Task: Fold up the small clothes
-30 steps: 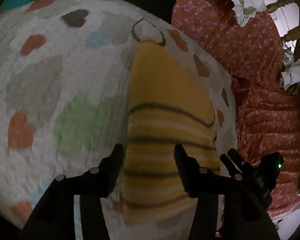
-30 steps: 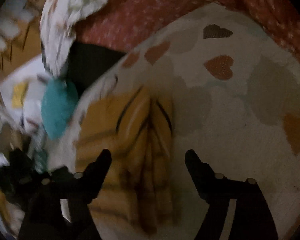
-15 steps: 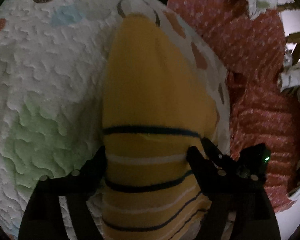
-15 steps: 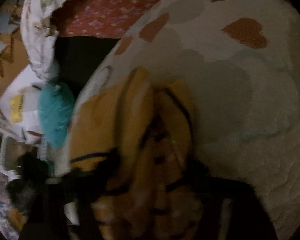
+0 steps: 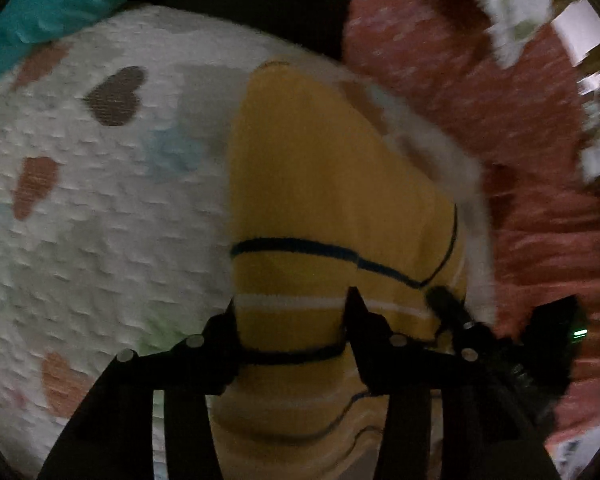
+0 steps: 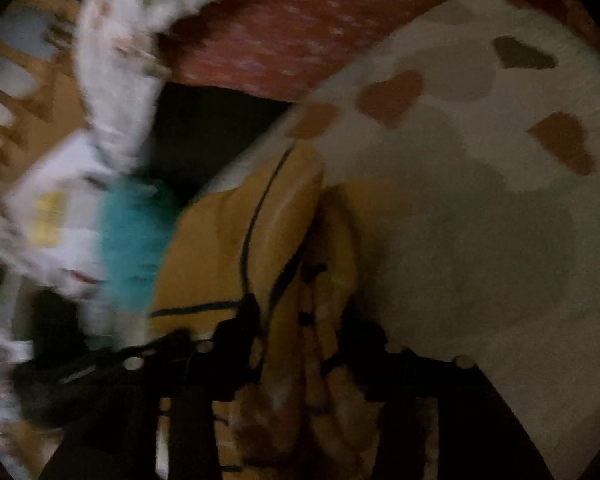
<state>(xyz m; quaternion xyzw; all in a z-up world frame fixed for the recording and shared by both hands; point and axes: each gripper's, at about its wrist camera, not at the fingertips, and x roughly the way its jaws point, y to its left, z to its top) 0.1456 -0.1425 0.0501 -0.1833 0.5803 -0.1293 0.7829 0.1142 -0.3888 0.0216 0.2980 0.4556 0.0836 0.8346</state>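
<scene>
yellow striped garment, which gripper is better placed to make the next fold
Probably the left hand-held gripper: its fingers straddle a flat edge of the yellow striped knit garment. The right hand-held gripper sits over a bunched, blurred part.

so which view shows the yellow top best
The left wrist view: the yellow top lies smooth and fairly sharp on the heart blanket, stripes clear. The right wrist view shows it bunched, dark and blurred between the jaws.

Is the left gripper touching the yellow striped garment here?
Touching. The left wrist view shows the left gripper with yellow garment filling the space between its fingers, bunched against both.
</scene>
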